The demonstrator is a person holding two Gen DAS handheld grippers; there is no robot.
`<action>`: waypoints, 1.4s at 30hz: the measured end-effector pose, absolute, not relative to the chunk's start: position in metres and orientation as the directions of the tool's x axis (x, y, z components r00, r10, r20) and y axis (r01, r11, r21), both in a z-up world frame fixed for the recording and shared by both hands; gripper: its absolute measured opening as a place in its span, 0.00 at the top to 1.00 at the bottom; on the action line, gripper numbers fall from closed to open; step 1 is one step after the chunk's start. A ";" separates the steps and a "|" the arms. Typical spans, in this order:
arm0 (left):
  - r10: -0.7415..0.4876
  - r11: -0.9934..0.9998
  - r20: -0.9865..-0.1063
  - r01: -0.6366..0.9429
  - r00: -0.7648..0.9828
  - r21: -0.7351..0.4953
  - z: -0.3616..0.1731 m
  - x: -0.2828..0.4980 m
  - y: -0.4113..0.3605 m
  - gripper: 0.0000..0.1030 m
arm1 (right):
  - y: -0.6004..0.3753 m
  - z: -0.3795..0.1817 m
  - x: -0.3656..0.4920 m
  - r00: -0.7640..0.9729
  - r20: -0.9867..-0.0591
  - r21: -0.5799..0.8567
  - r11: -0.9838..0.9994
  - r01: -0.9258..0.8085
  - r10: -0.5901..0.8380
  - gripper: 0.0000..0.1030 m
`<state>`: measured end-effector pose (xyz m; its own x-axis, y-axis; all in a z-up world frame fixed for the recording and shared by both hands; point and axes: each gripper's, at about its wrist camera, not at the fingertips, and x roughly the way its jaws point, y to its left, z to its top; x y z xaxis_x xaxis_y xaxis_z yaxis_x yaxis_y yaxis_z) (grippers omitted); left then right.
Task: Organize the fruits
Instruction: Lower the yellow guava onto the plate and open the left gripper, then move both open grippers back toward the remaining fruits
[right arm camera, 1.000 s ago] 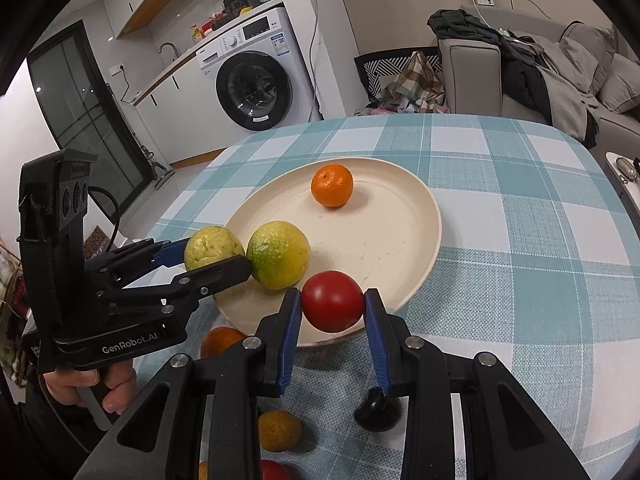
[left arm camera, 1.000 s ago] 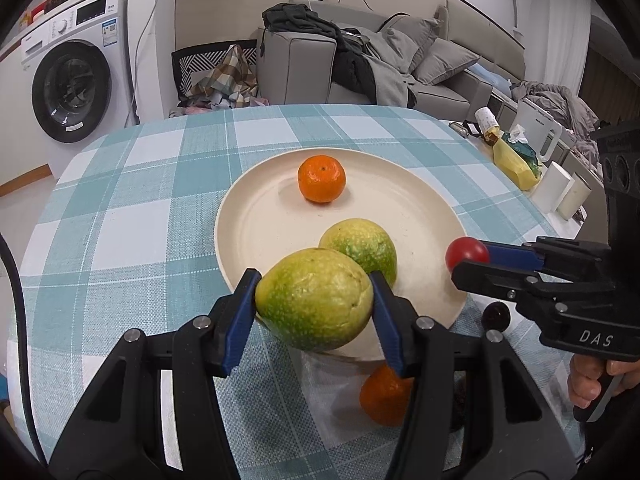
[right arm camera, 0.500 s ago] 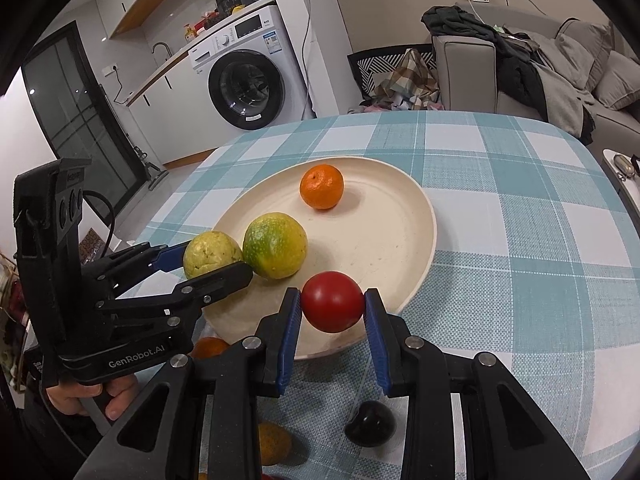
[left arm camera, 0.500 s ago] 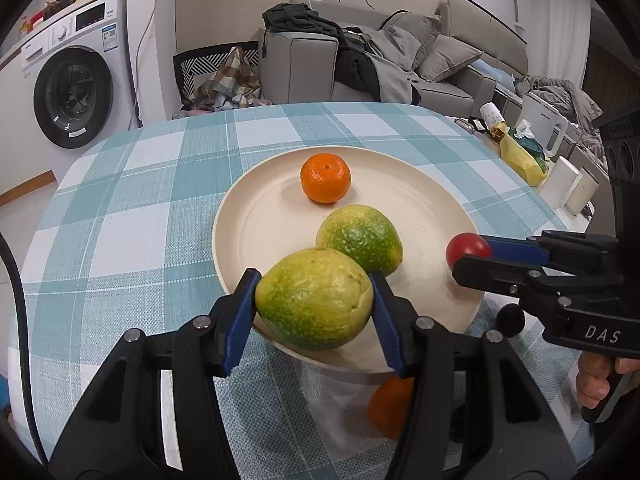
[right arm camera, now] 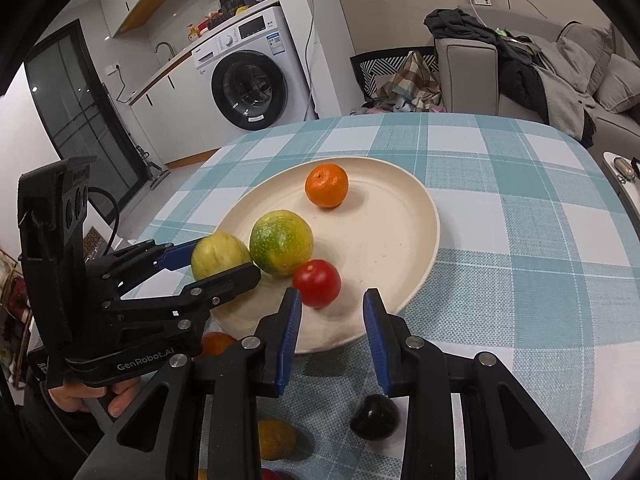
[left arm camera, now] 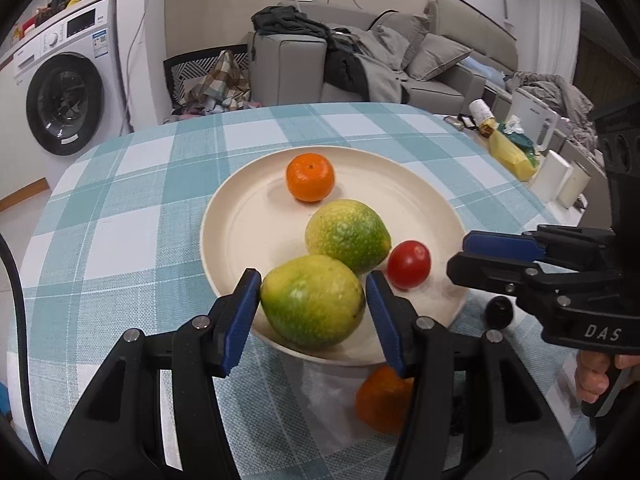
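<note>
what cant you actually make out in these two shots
- Orange fruit off the plate: left wrist view, half hidden by the left gripper finger.
- Red thing at the bottom edge: right wrist view, cut off, kind unclear.
- Dark fruit: both views, too dark to name.
- Whether the green fruit in the left gripper rests on the plate: underside hidden.
- Washing machine labels: too small to read.

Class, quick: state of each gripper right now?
Left gripper: shut on the green-yellow fruit.
Right gripper: open, red fruit released on the plate.
</note>
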<state>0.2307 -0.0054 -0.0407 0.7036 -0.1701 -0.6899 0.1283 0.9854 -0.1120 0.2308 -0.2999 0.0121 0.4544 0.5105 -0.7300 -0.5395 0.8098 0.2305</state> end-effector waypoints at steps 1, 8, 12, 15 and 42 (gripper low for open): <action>-0.174 0.985 -0.687 0.133 0.706 -0.112 -0.039 0.229 -0.006 0.49 | -0.301 0.013 0.230 0.457 -0.728 0.230 0.811 -0.539 0.510 0.64; -0.180 0.984 -0.669 0.142 0.722 -0.112 -0.025 0.212 -0.009 0.35 | -0.311 0.021 0.219 0.491 -0.720 0.196 0.822 -0.534 0.491 0.54; -0.178 0.984 -0.654 0.135 0.735 -0.117 -0.017 0.199 -0.008 0.20 | -0.320 0.025 0.213 0.509 -0.713 0.193 0.833 -0.519 0.483 0.46; -0.165 0.986 -0.649 0.115 0.742 -0.119 -0.014 0.190 -0.005 0.15 | -0.328 0.028 0.209 0.520 -0.698 0.211 0.836 -0.506 0.492 0.25; -0.151 0.988 -0.641 0.097 0.753 -0.119 -0.015 0.135 -0.013 0.01 | -0.351 0.029 0.176 0.547 -0.699 0.172 0.851 -0.495 0.460 0.00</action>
